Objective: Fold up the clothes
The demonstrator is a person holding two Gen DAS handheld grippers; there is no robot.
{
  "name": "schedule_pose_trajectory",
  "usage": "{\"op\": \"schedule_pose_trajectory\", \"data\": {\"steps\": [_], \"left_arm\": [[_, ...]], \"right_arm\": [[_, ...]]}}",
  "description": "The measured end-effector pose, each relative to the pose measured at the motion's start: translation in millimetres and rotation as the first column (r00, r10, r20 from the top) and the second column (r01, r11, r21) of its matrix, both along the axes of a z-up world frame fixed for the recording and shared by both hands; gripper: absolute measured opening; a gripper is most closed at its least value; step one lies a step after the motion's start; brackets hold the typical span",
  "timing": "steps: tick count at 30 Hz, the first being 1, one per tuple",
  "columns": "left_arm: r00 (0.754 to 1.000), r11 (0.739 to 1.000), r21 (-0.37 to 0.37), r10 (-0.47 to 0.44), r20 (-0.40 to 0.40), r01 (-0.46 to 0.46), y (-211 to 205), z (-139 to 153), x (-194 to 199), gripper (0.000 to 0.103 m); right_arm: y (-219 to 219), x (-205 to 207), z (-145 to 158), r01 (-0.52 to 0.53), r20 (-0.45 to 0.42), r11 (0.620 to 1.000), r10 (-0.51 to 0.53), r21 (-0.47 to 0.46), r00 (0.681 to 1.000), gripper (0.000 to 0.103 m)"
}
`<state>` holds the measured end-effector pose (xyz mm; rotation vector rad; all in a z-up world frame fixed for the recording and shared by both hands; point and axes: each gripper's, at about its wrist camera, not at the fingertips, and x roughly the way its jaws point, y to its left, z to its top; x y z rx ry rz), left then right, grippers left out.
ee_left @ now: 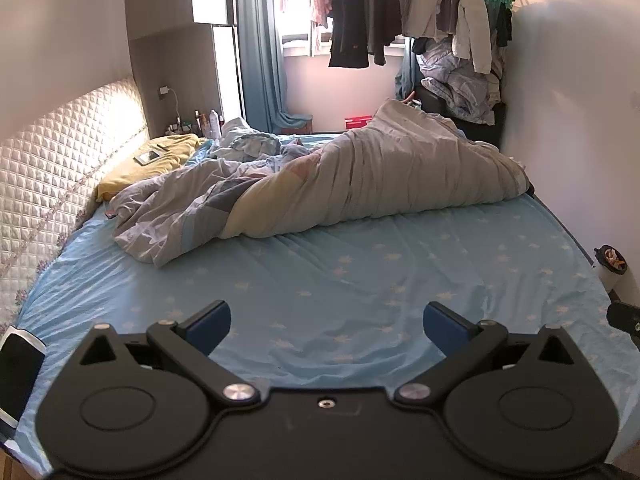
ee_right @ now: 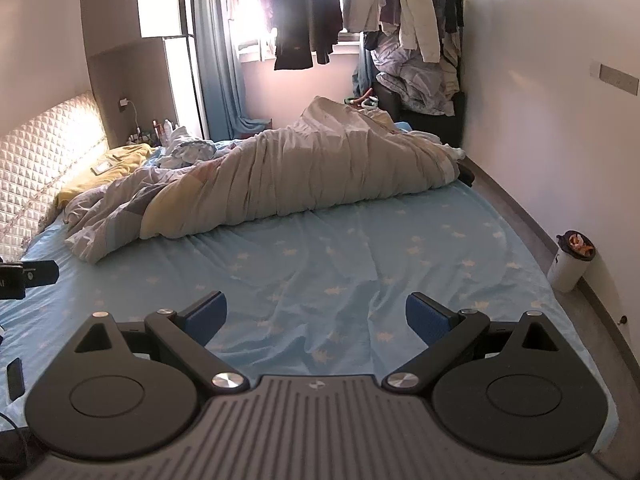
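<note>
Nothing is folded yet, as far as these views show. Your left gripper (ee_left: 327,322) is spread wide and empty above the sheet (ee_left: 360,280), and your right gripper (ee_right: 316,316) is the same, its blue pads well apart with nothing between them. No garment lies on the bare near half of the bed, so you have yet to fetch one.

The clothes (ee_left: 400,4) hang on a rail by the window, well apart from both grippers: dark jackets, pale shirts, something pink at the left. A crumpled light-blue heap (ee_right: 188,152) sits near the head of the bed; it may be clothing, but it is too small and bunched to tell.

The sheet is thin, pale blue cotton with white star prints, lightly wrinkled, and would give a soft, slightly yielding folding surface. A grey duvet (ee_right: 320,168), thick and deeply creased, lies rolled across the far half. The headboard (ee_left: 60,168) is quilted and cream, with a yellow pillow (ee_left: 160,160) beside it.
</note>
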<state>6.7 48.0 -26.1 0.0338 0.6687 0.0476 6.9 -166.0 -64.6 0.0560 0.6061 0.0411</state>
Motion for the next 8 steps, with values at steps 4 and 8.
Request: {"op": "schedule_pose_trajectory", "data": {"steps": [4,8], "left_arm": [[1.0,1.0,-0.004,-0.001,-0.002,0.001,2.8,-0.7,0.1,0.103],[1.0,1.0,-0.001,-0.009,-0.004,0.009,3.2,-0.9,0.6,0.103]], "right_arm": [[3.4,0.3,1.2,0.005,-0.001,1.0,-0.005,-0.001,1.0,0.098],[5.0,1.9,0.3,0.005,-0.006,1.0,-0.005,0.0,1.0,0.098]]}}
